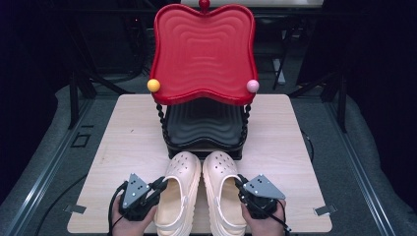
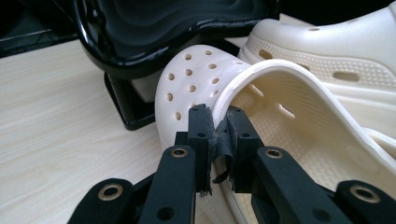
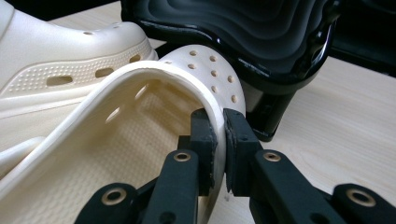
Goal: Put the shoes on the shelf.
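Observation:
Two cream perforated clogs lie side by side at the table's near edge, toes against a two-tier rack. My left gripper (image 1: 161, 185) is shut on the outer side rim of the left clog (image 1: 179, 201); in the left gripper view the jaws (image 2: 219, 126) pinch that thin rim, with the clog's toe (image 2: 194, 79) just beyond. My right gripper (image 1: 241, 185) is shut on the outer rim of the right clog (image 1: 223, 196); the right gripper view has its jaws (image 3: 220, 135) clamped on the rim behind the holed toe (image 3: 205, 65). Both soles rest on the table.
The rack has a glossy black lower tray (image 1: 204, 123) and a red wavy upper tray (image 1: 204, 49) with a yellow knob (image 1: 154, 85) and a pink knob (image 1: 253, 86). Bare light-wood table (image 1: 128, 142) lies either side of the rack. Dark floor surrounds the table.

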